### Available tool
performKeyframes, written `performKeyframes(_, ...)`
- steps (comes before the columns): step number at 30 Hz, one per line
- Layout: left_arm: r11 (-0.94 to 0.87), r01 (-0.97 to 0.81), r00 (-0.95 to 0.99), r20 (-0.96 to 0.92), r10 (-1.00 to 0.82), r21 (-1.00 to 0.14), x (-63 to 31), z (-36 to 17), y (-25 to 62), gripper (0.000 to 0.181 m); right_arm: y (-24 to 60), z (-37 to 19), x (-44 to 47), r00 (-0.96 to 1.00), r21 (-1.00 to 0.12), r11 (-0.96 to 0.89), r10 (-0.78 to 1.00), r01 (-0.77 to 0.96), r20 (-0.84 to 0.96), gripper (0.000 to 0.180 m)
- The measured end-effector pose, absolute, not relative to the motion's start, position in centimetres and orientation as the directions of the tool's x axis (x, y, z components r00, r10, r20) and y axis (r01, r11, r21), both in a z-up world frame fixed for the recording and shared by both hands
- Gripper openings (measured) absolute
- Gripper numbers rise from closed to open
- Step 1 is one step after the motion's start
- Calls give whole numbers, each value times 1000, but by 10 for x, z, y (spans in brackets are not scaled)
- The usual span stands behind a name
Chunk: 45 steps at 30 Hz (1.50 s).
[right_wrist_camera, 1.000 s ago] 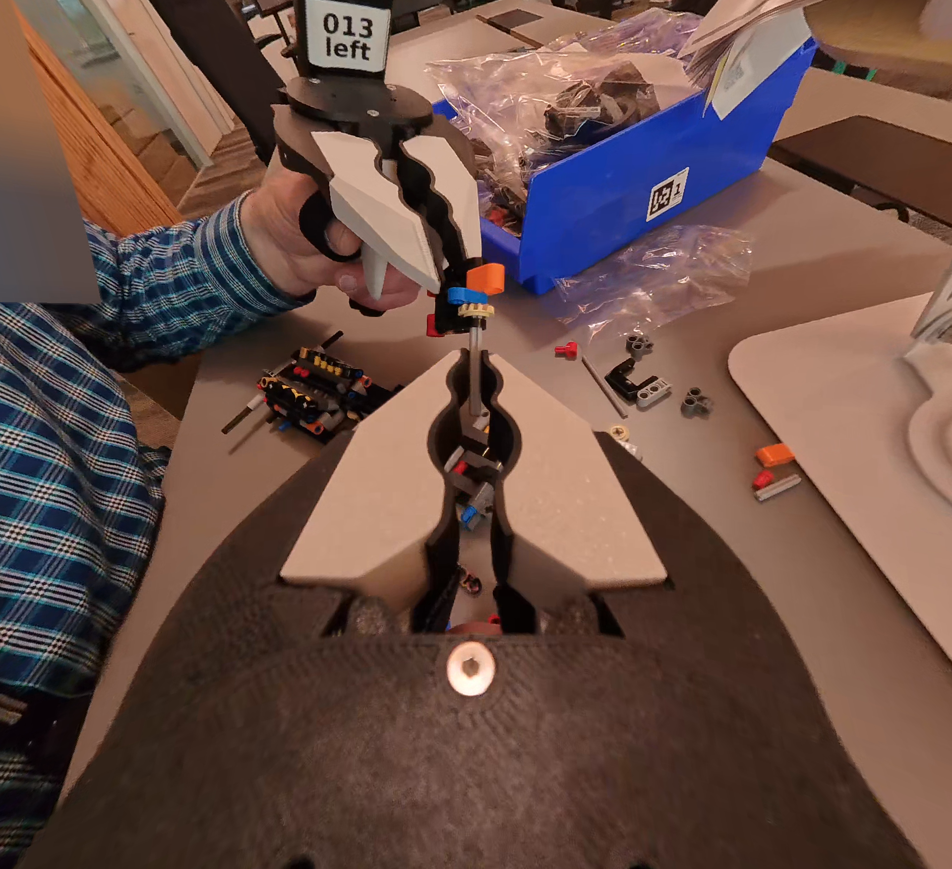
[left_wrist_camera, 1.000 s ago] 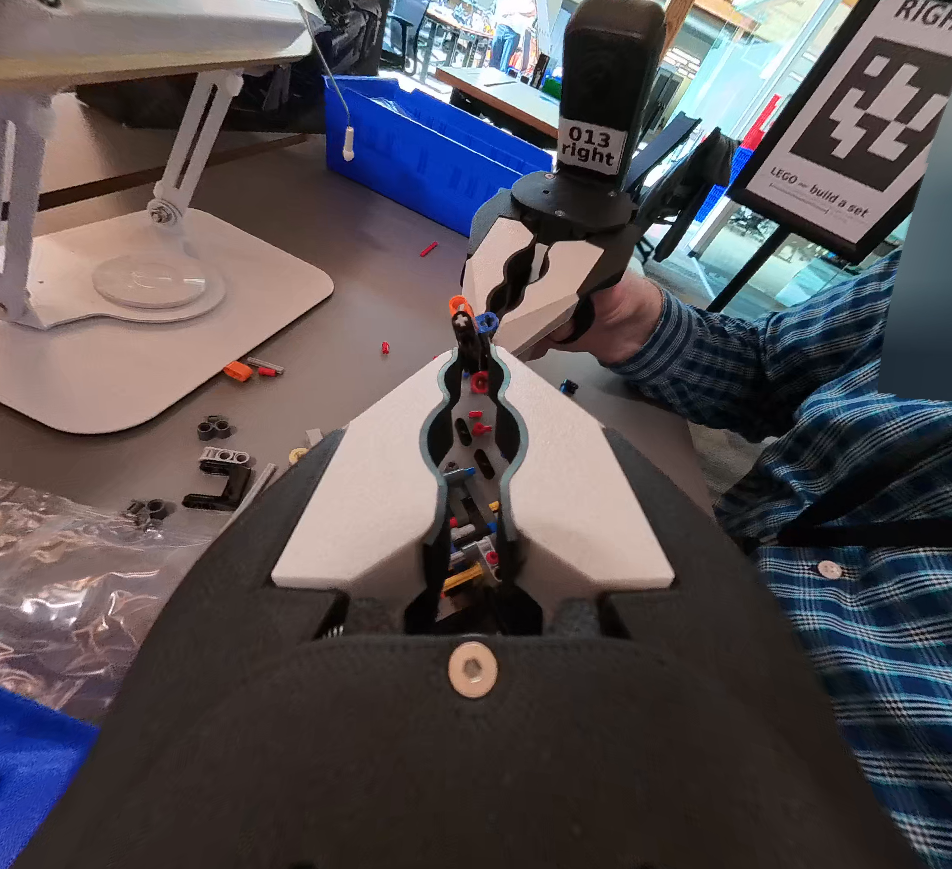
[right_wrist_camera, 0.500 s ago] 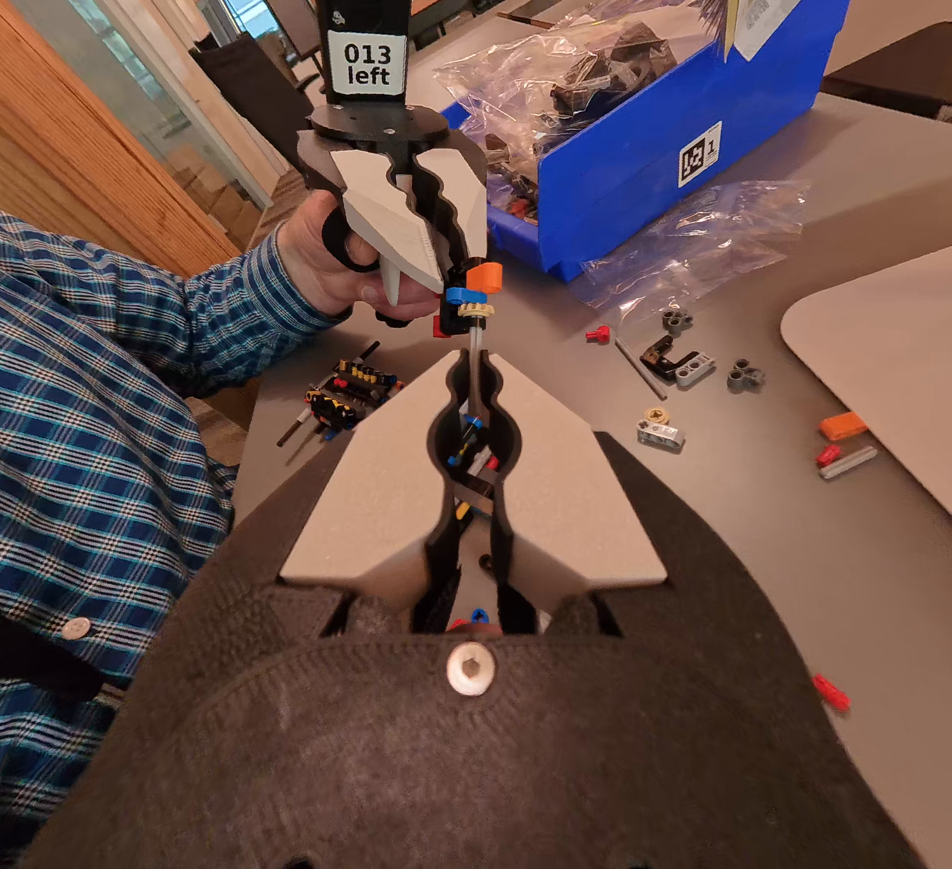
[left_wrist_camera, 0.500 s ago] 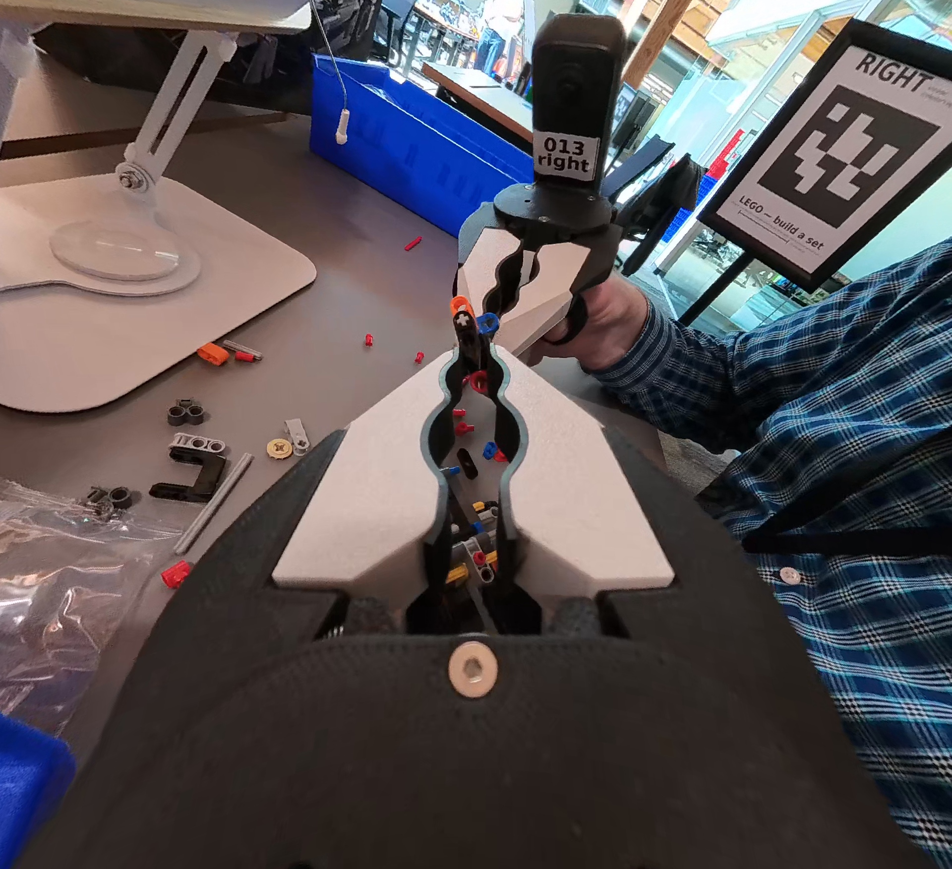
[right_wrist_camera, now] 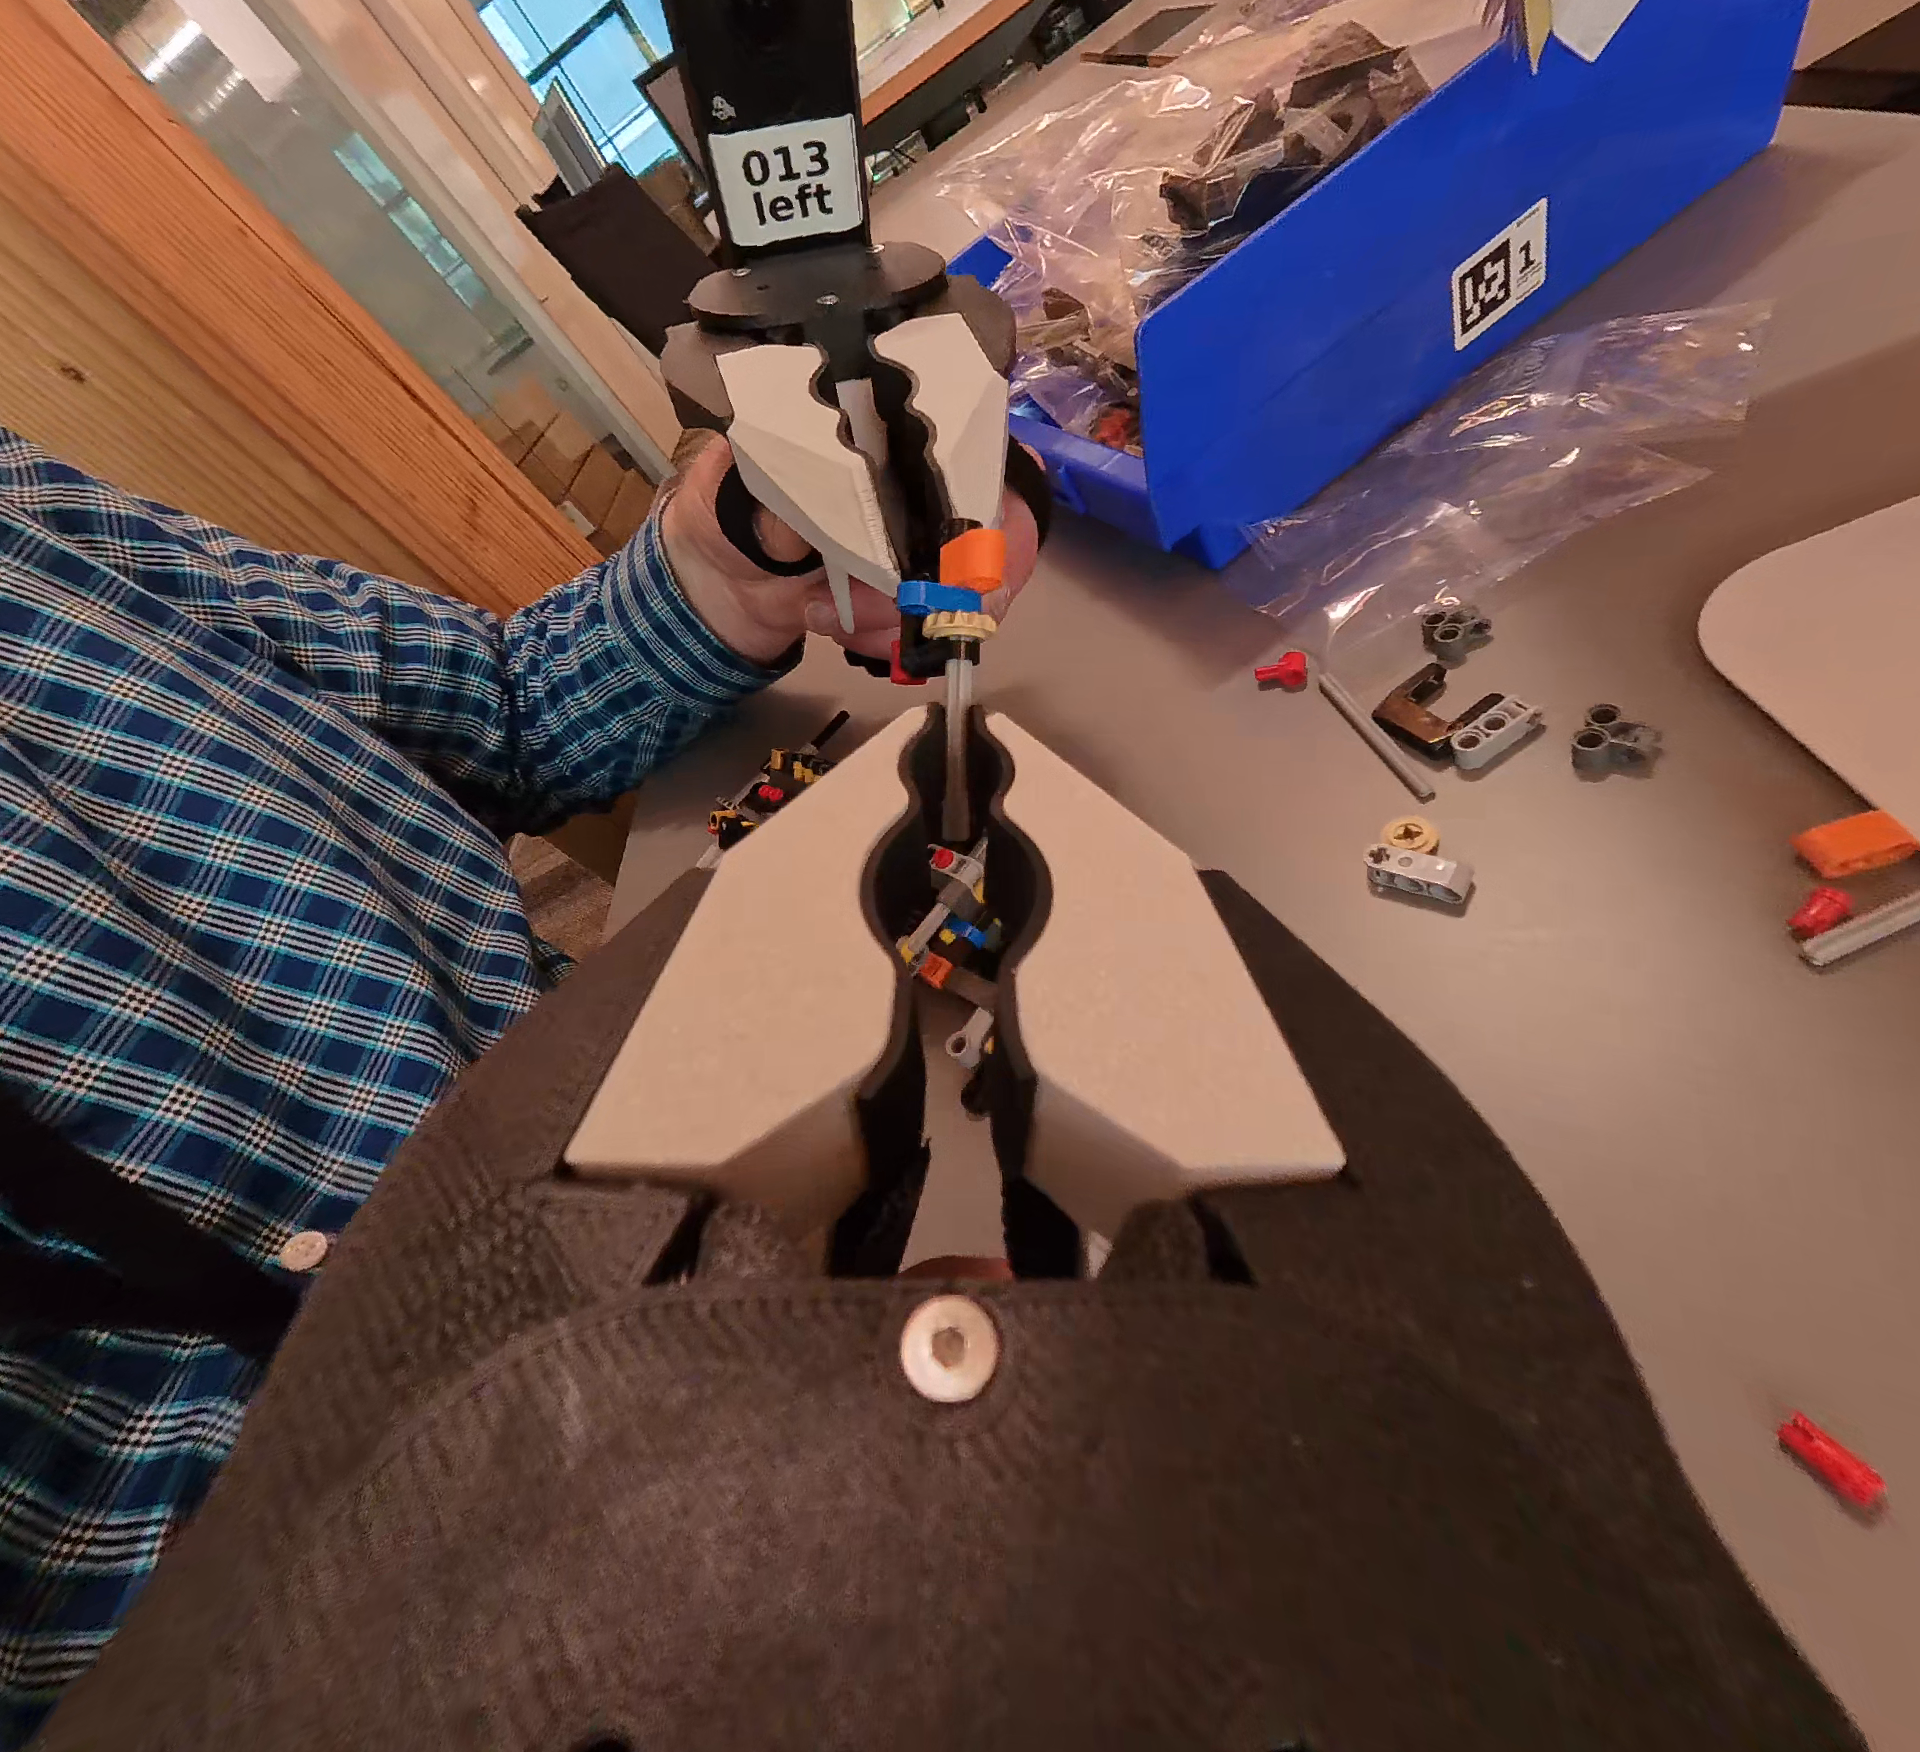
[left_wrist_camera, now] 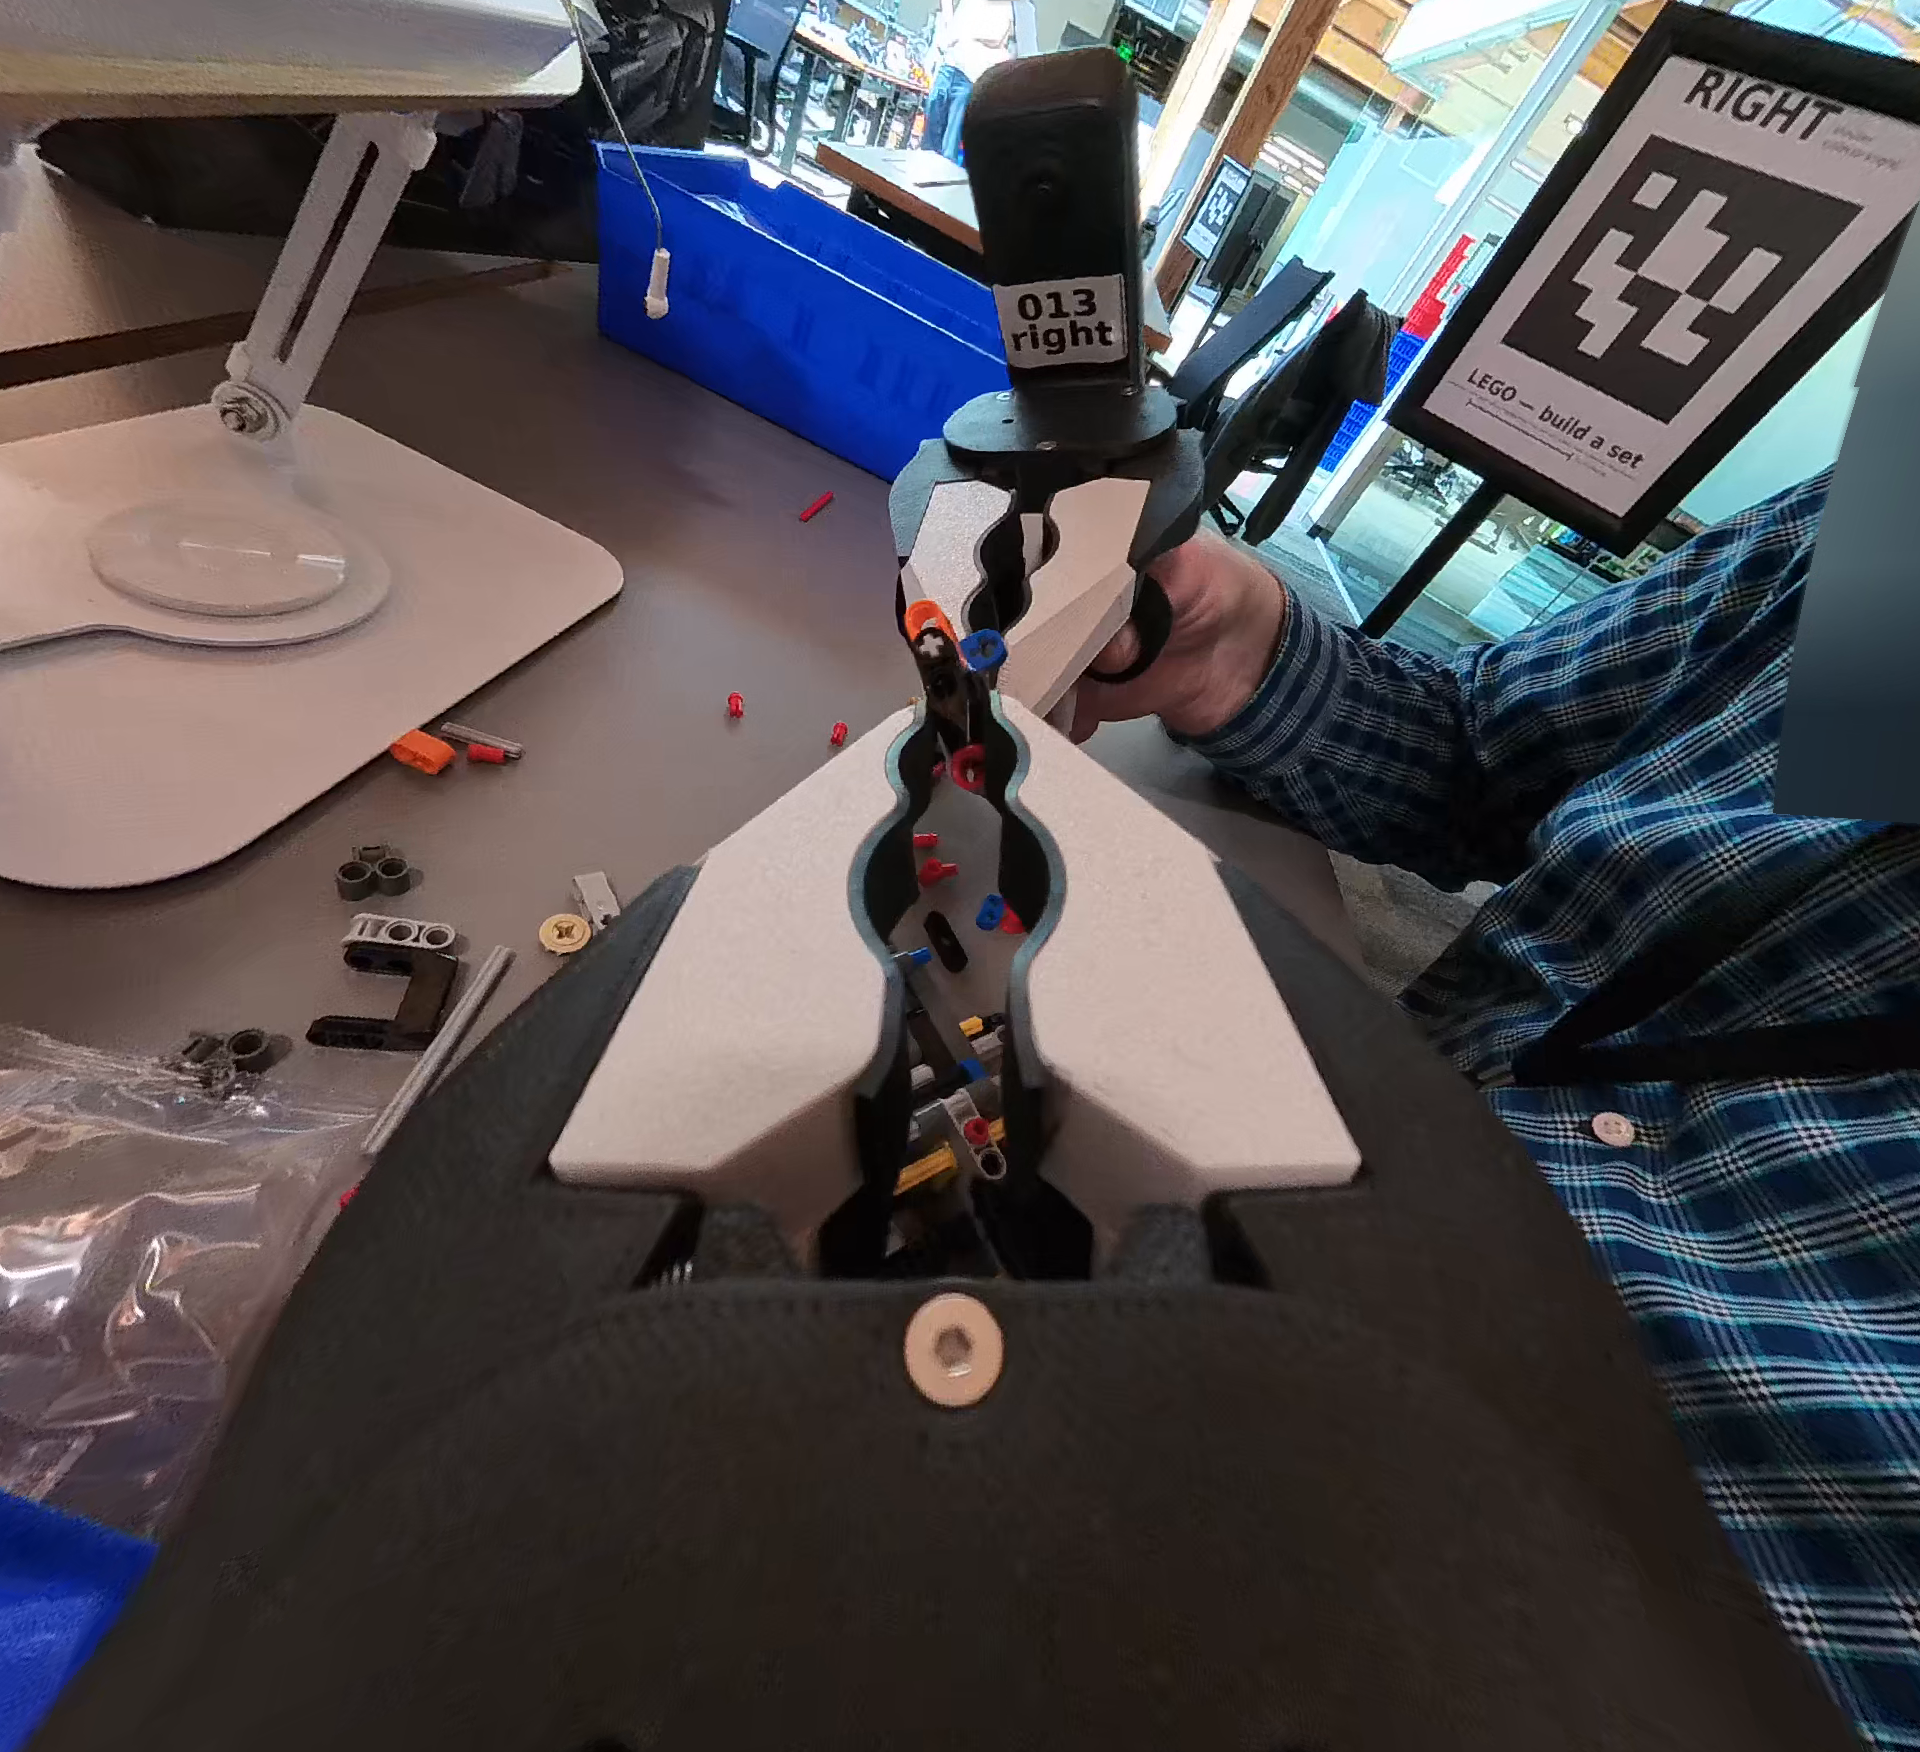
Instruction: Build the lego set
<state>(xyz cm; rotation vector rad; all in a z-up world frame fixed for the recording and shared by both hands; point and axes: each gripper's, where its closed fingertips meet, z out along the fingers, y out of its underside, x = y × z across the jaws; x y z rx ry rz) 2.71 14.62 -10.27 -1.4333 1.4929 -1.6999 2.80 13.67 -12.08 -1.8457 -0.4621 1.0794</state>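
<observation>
Both grippers have swung so the partly built assembly (right_wrist_camera: 769, 783) sits nearer the right gripper (right_wrist_camera: 953, 720).

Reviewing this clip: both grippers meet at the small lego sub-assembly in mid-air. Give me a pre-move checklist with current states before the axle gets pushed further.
1. Left gripper pinches the sub-assembly: ok, fingers closed on its black part.
2. Right gripper pinches the grey axle: ok, axle sits between its tips.
3. Axle enters the tan gear: ok, it runs up into the gear.
4. Axle in line with the hole: cannot tell, joint too small.
5. Assembly held clear of the table: ok, loose parts lie below.
6. Orange piece and blue piece seated: cannot tell.
</observation>
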Motion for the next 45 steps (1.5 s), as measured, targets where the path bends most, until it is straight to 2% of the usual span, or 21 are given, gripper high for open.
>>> performKeyframes(4, -313, -288, -341, 403, -850, -905, 28, -104, 148, 7, 140, -123, 30, 600, -879, -472, 683, -72, -416, 0)
performKeyframes(18, -337, -299, -292, 421, -859, -893, 31, -110, 153, 6, 152, -132, 40, 785, -919, -299, 620, 258, 19, 0)
performKeyframes(23, -330, -288, -291, 410, -864, -899, 31, -106, 153, 5, 156, -126, 45, 795, -884, -201, 550, 423, 255, 0)
performKeyframes(29, -353, -290, -274, 431, -860, -889, 33, -109, 154, 6, 162, -128, 53, 743, -769, -158, 433, 619, 510, 0)
performKeyframes(34, -285, -273, -274, 358, -893, -919, 32, -105, 153, 6, 159, -128, 48, 777, -840, -171, 506, 516, 374, 0)
performKeyframes(38, -168, -249, -282, 238, -929, -954, 32, -101, 148, 13, 156, -131, 42, 750, -819, -167, 529, 549, 396, 0)
performKeyframes(42, -64, -259, -279, 138, -950, -964, 31, -102, 145, 5, 152, -133, 36, 719, -801, -149, 557, 580, 417, 0)
performKeyframes(45, -53, -263, -289, 131, -948, -963, 29, -101, 145, 5, 151, -131, 34, 714, -806, -137, 564, 576, 414, 0)
